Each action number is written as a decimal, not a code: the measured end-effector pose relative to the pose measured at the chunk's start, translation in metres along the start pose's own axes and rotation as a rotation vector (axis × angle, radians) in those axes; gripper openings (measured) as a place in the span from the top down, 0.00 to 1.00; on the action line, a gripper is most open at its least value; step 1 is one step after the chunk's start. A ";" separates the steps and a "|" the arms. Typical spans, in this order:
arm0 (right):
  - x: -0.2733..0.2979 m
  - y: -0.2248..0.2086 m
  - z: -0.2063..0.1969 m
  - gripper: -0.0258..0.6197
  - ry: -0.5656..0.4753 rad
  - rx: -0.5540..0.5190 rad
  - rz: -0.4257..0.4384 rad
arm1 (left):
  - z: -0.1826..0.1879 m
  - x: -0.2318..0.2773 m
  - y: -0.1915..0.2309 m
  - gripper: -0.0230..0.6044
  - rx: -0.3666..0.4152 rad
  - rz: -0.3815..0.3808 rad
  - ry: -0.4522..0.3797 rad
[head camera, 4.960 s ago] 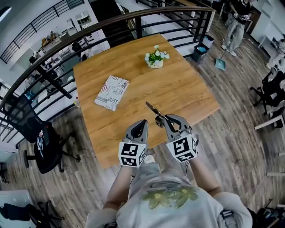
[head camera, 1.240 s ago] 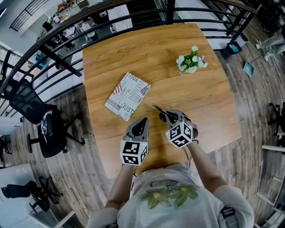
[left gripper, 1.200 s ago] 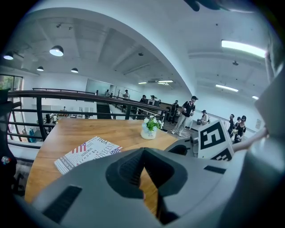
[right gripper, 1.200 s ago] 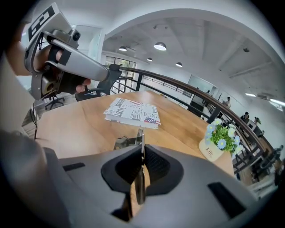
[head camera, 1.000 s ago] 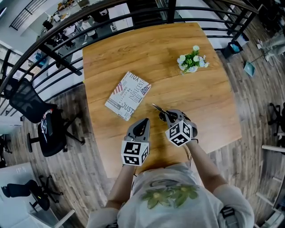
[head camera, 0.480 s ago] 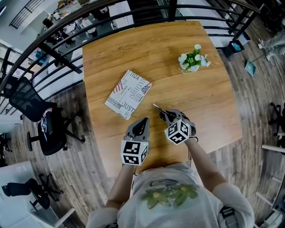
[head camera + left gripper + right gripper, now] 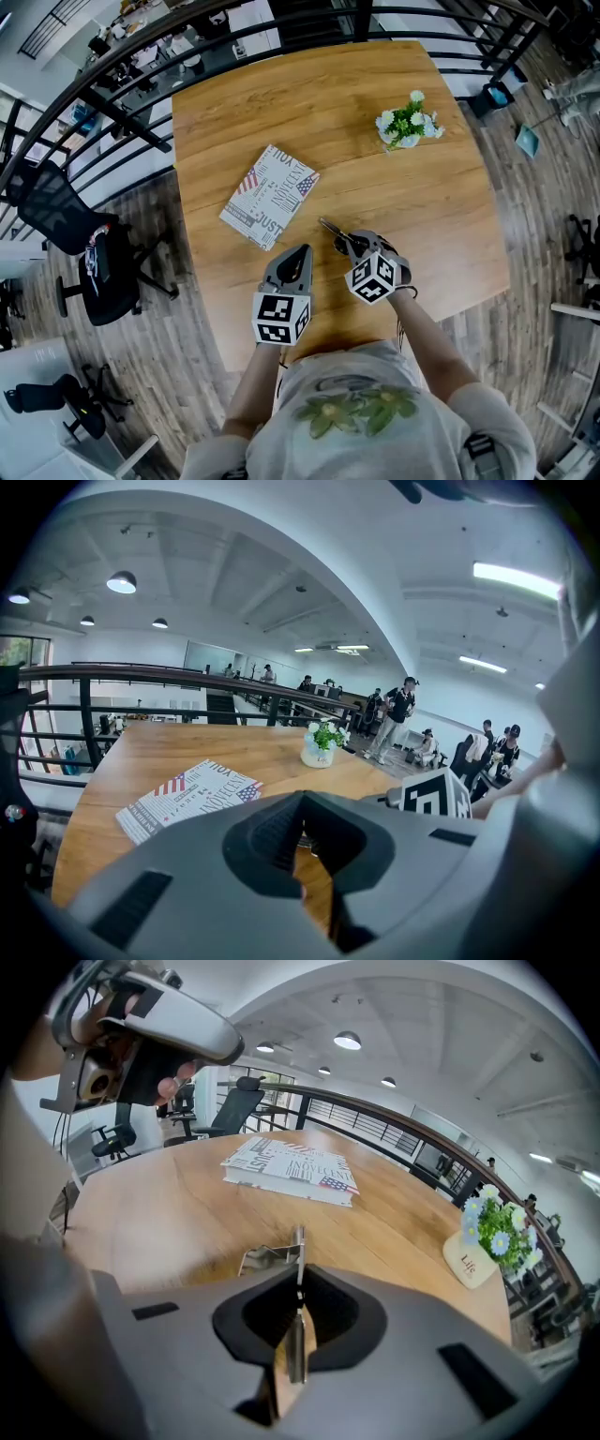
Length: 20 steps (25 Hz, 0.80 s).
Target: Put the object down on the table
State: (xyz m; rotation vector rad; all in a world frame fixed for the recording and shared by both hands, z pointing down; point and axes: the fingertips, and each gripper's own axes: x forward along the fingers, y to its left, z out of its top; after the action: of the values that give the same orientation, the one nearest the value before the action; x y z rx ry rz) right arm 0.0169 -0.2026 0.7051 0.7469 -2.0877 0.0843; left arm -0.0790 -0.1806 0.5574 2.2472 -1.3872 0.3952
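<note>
A thin metal tool sticks out up and to the left from my right gripper, which is shut on it low over the wooden table. In the right gripper view the tool shows edge-on between the jaws of the right gripper, and its bent end reaches out over the wood. My left gripper hangs beside it on the left near the table's front edge. In its own view the left gripper has its jaws shut, with nothing between them.
A printed book lies on the table left of centre, beyond both grippers. A small pot of flowers stands at the far right. A black railing runs behind the table and an office chair stands to its left. People stand far off.
My right gripper has sunk a little toward the table with the metal tool still clamped. The left gripper has stayed where it was.
</note>
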 end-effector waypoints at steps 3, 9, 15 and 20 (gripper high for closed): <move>0.001 0.000 -0.001 0.94 -0.002 -0.002 -0.003 | -0.001 0.001 0.000 0.94 0.000 -0.001 0.003; 0.000 0.005 0.000 0.92 -0.009 -0.015 0.003 | -0.001 0.003 -0.003 0.94 0.000 -0.008 0.004; 0.005 0.019 -0.004 0.87 0.014 -0.068 0.016 | -0.003 0.004 -0.004 0.94 0.000 -0.011 0.007; 0.009 0.027 -0.008 0.84 0.027 -0.114 0.005 | -0.004 0.003 -0.003 0.94 -0.004 -0.008 0.007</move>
State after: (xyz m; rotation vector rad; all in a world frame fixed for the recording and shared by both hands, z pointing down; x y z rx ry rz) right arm 0.0046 -0.1825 0.7227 0.6682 -2.0506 -0.0213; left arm -0.0754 -0.1793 0.5618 2.2455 -1.3744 0.3971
